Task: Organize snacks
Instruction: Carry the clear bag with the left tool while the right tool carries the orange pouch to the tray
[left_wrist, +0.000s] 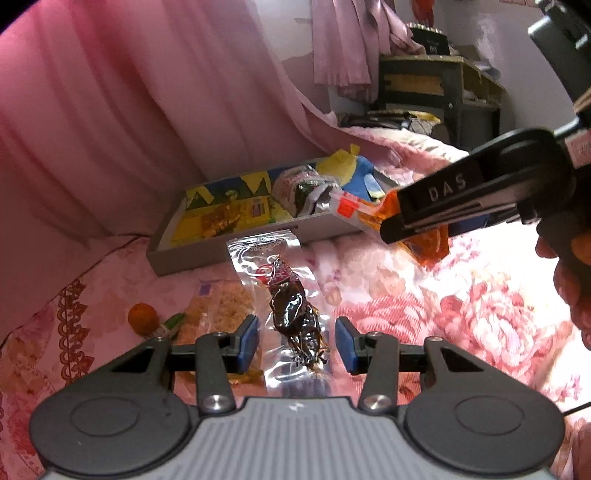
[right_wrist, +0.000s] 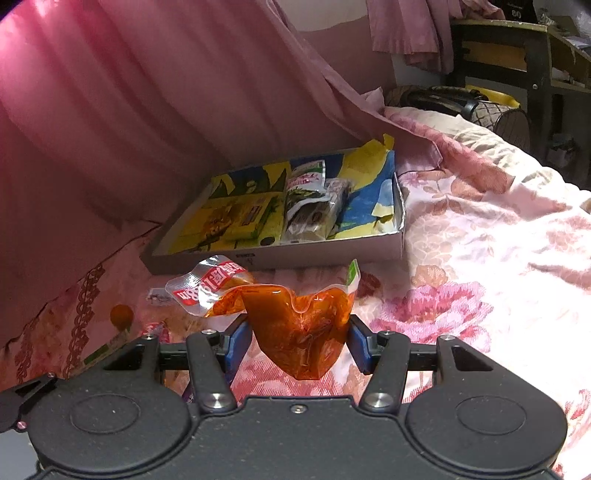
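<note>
I'm holding the orange sauce pouch (right_wrist: 299, 332) pinched in my right claw (right_wrist: 299, 343) above the bed, short of the box (right_wrist: 280, 254) holding two packets, while my left claw (left_wrist: 295, 339) is hanging half-open, empty, over the dark clear-wrapped snack (left_wrist: 295, 314), still unsorted.

My right gripper (right_wrist: 299, 341) pinches an orange sauce packet (right_wrist: 295, 325) between its blue pads (right_wrist: 236, 343), the packet buckled and lifted above the floral bedspread (right_wrist: 480, 295). Just beyond sits a shallow cardboard box (right_wrist: 280, 254) against the pink curtain (right_wrist: 147, 110), with yellow packaging and a few wrapped snacks (right_wrist: 314, 206) inside.
</note>
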